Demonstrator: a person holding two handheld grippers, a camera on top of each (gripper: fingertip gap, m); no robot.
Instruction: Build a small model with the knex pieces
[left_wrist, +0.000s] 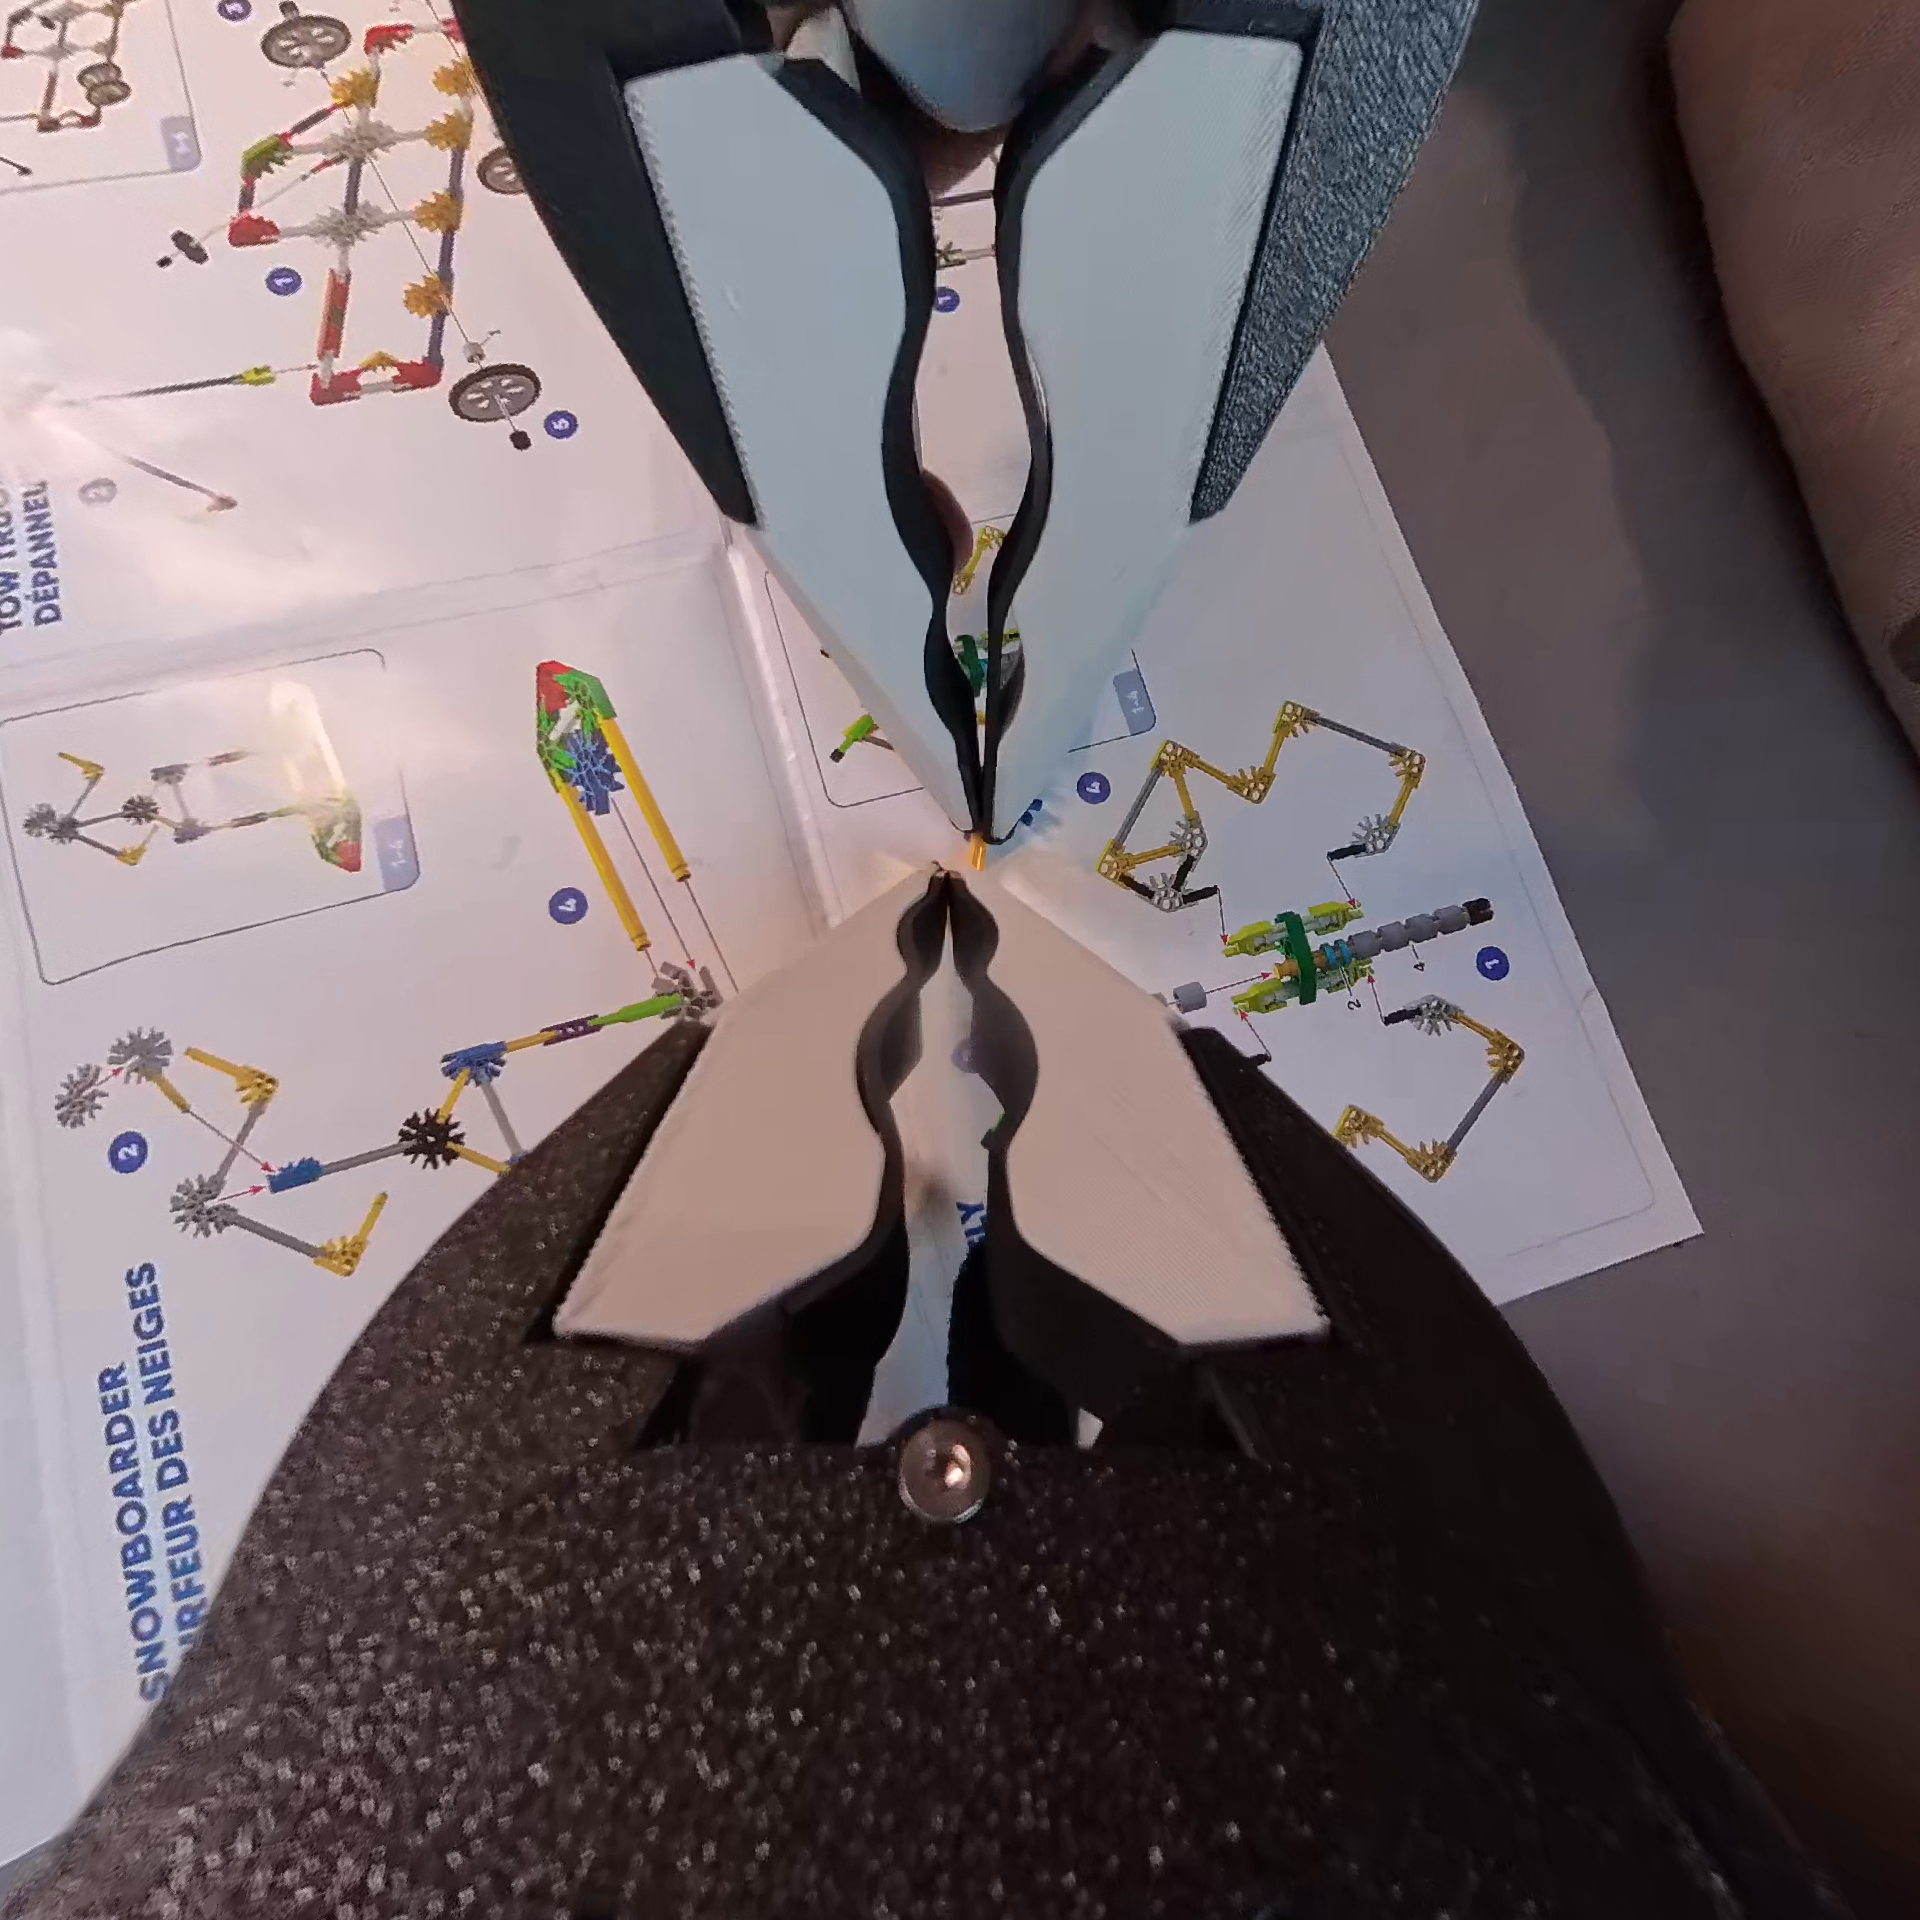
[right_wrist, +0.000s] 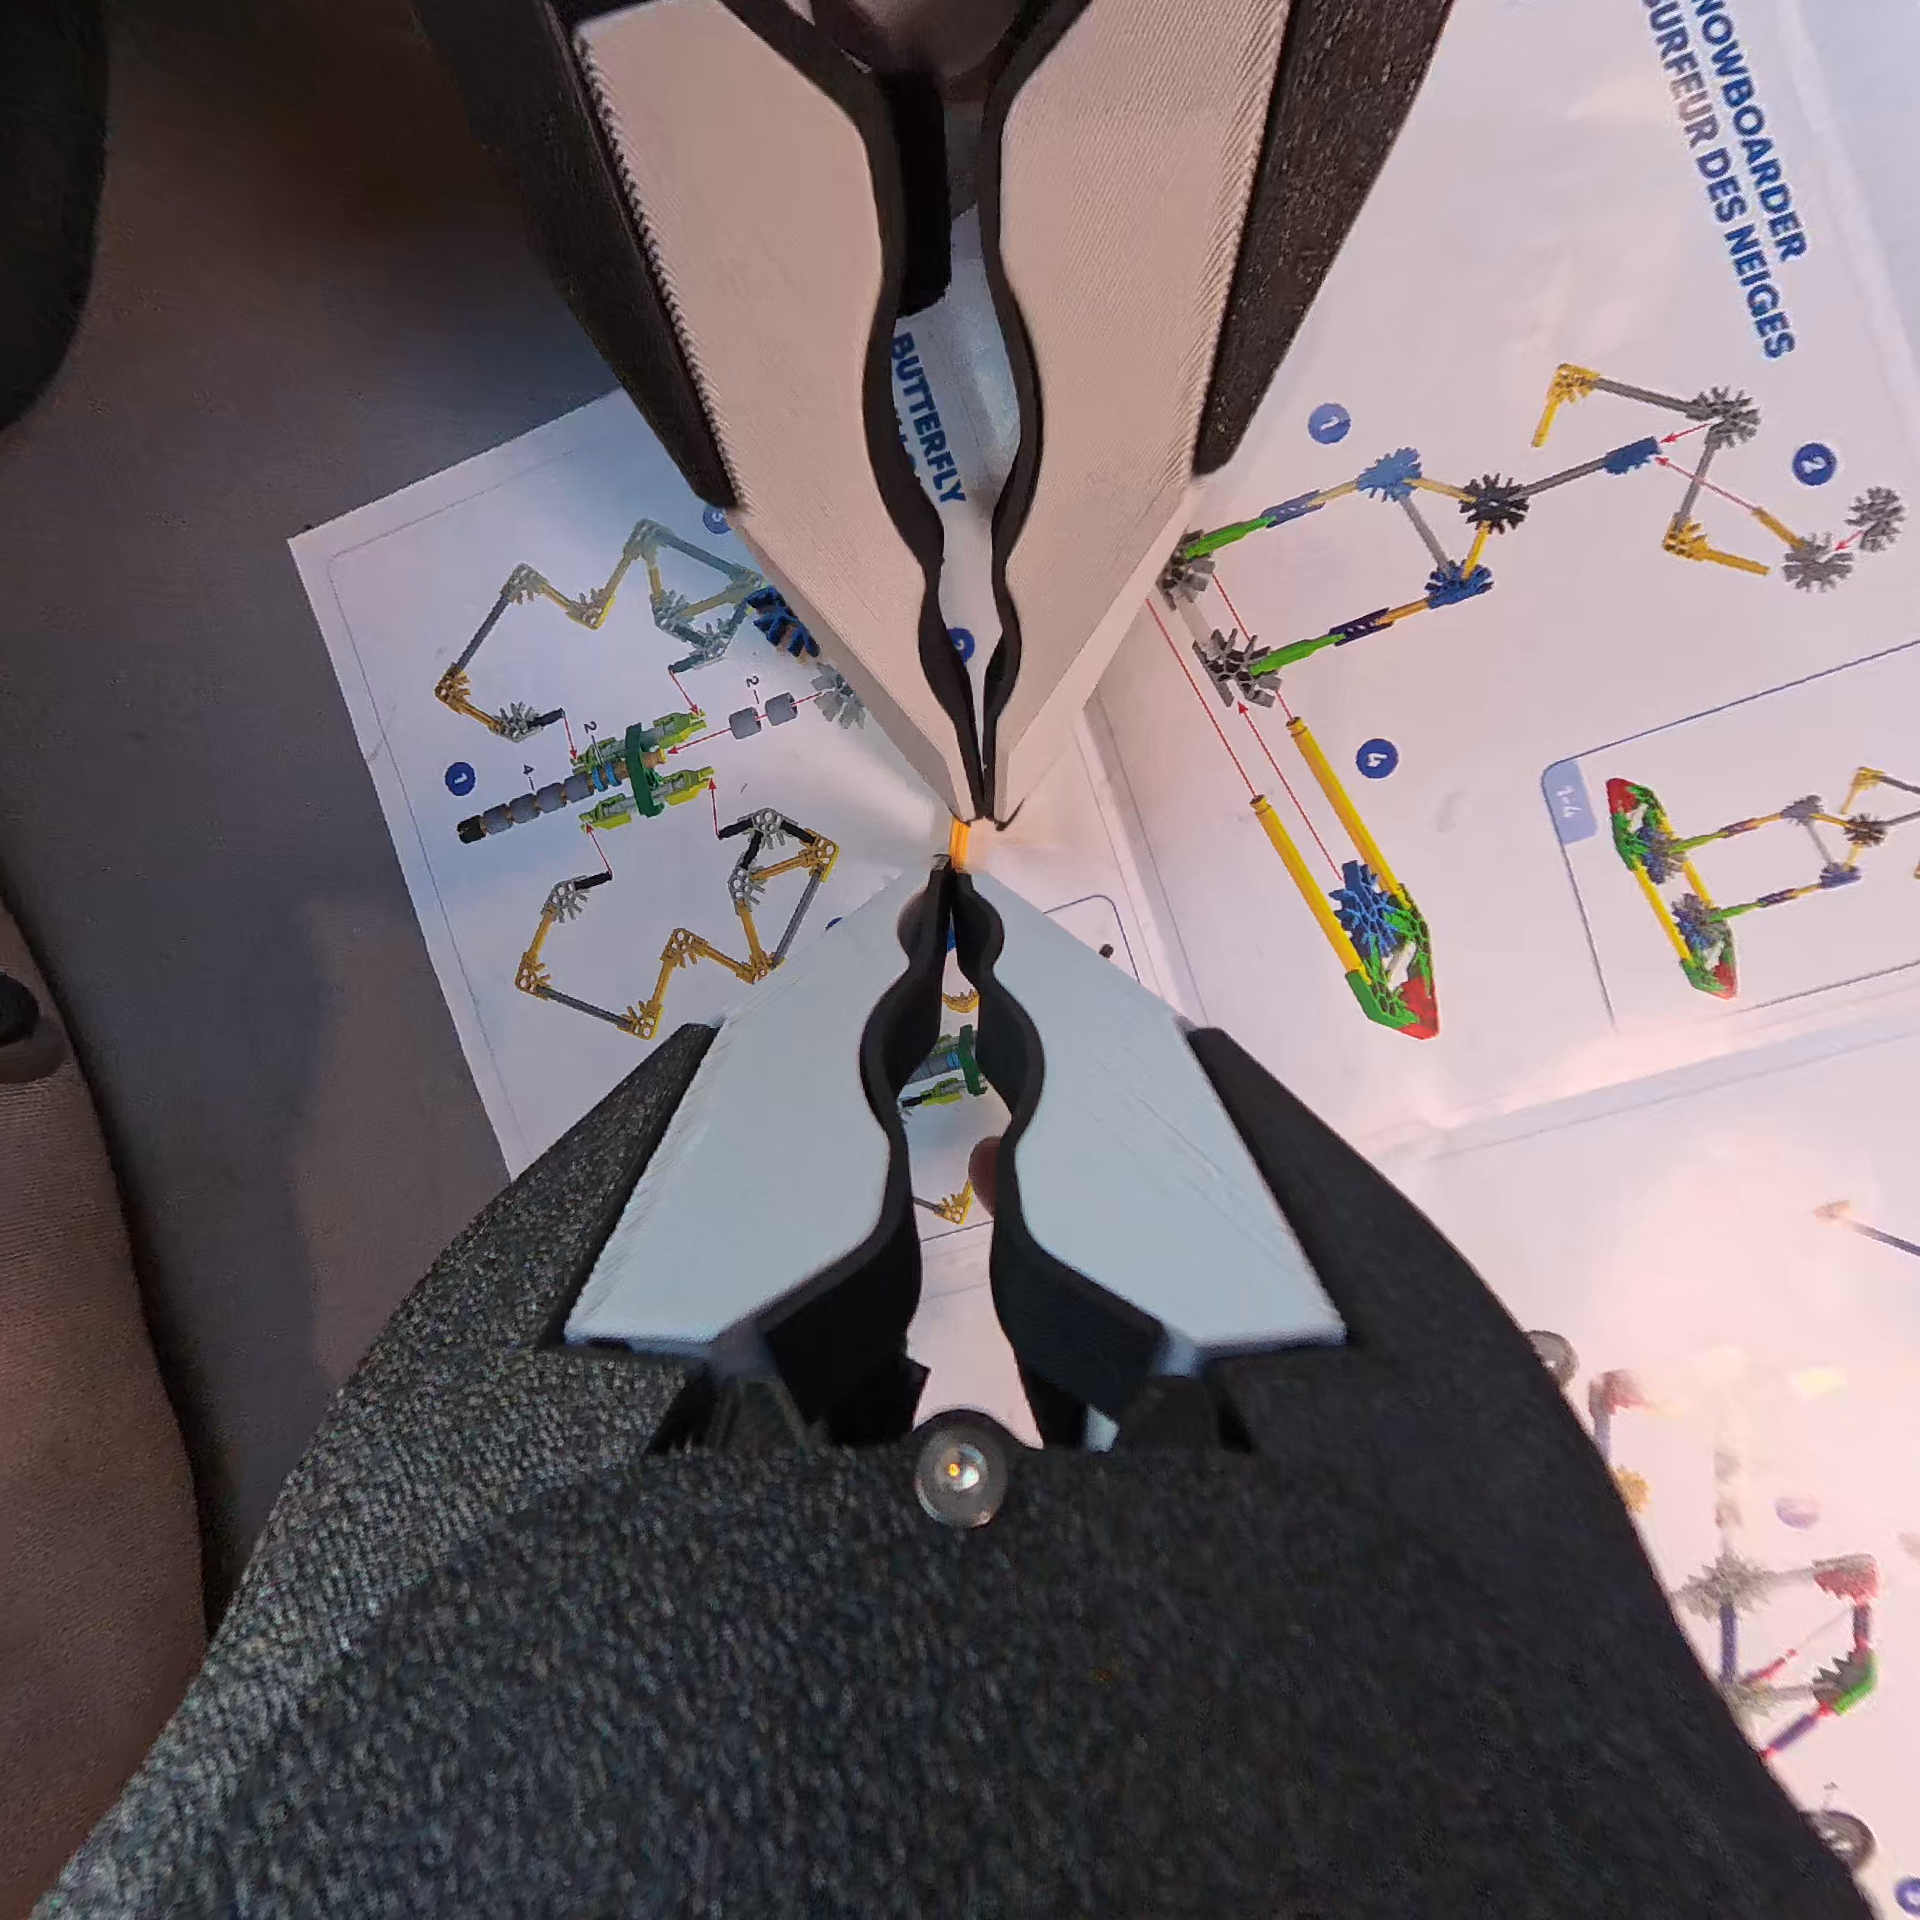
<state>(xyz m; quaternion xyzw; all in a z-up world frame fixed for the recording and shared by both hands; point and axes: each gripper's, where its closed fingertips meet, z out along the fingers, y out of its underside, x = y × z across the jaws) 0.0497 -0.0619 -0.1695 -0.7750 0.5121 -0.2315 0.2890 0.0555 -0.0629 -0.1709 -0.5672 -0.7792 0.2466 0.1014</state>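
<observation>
My two grippers meet tip to tip above a printed instruction sheet (left_wrist: 416, 883). In the left wrist view my left gripper (left_wrist: 940, 875) comes in from below with its black pads closed together. My right gripper (left_wrist: 979, 831) comes in from above, shut on a small orange piece (left_wrist: 977, 852) that sticks out of its tips. The piece's free end lies just beside the left tips. In the right wrist view the right gripper (right_wrist: 948, 875) is at the bottom and the left gripper (right_wrist: 982, 816) at the top. The orange piece (right_wrist: 961, 837) sits between them.
The sheet (right_wrist: 1507, 883) shows coloured construction-toy diagrams and lies on a grey surface (left_wrist: 1714, 1039), also seen in the right wrist view (right_wrist: 260, 623). A brown soft shape (left_wrist: 1818, 312) borders the grey surface at the right edge. Left and right tips are no more than a few centimetres apart.
</observation>
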